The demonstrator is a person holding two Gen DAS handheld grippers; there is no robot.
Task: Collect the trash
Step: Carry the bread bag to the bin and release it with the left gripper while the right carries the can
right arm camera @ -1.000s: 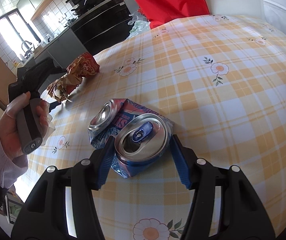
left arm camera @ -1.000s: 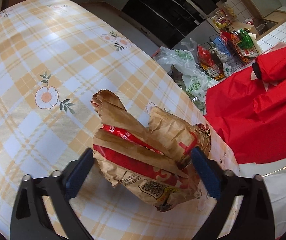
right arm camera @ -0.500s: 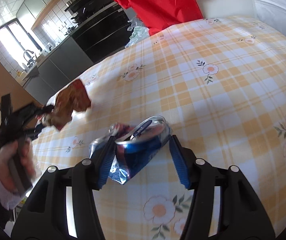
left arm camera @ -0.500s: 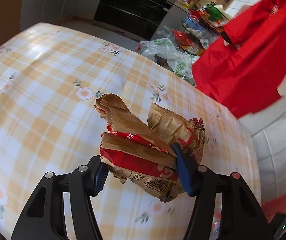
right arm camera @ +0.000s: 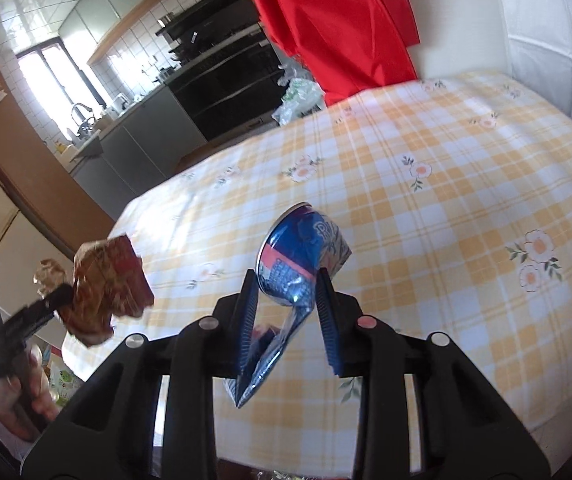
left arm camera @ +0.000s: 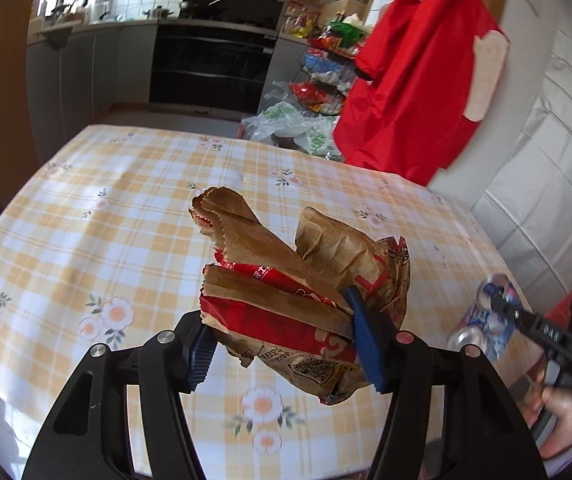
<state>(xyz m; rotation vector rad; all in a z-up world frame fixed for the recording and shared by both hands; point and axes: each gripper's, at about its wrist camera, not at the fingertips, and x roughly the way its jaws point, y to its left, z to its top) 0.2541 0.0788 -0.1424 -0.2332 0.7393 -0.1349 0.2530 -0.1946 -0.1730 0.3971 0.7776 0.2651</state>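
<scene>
While both hands are raised over the surface (left arm camera: 86, 220), each claw carries one piece of trash clear of the yellow-check floral tablecloth.

Left claw (left arm camera: 286, 344): blue pads pressed against both sides of a crumpled brown paper bag (left arm camera: 282, 280) with red printing. Bag bulges between the pads; torn, serrated top edges stick up and away from the camera, a QR-code panel hangs below on the right. No part of the bag touches the cloth. In the right wrist view the same bag (right arm camera: 106, 292) shows at lower left, held off the near edge of the surface, with the person's hand (right arm camera: 18, 408) wrapped around the black handle below it.

Right claw (right arm camera: 288, 320): jaws closing on a crushed blue soda can (right arm camera: 302, 248), pads pinching its flattened middle. One round end points up and away; the creased lower part hangs down between the fingers. Can is lifted, not resting on the cloth. From the left wrist view the can (left arm camera: 486, 312) appears at far right, blurred, at the tip of the other tool, beside the surface's right edge.

Background: red garment (left arm camera: 418, 72) hanging behind the far edge; black oven (left arm camera: 214, 64) in the kitchen units; white plastic bags (left arm camera: 290, 128) on the floor; wire rack of packaged snacks (left arm camera: 322, 60) next to the oven.
</scene>
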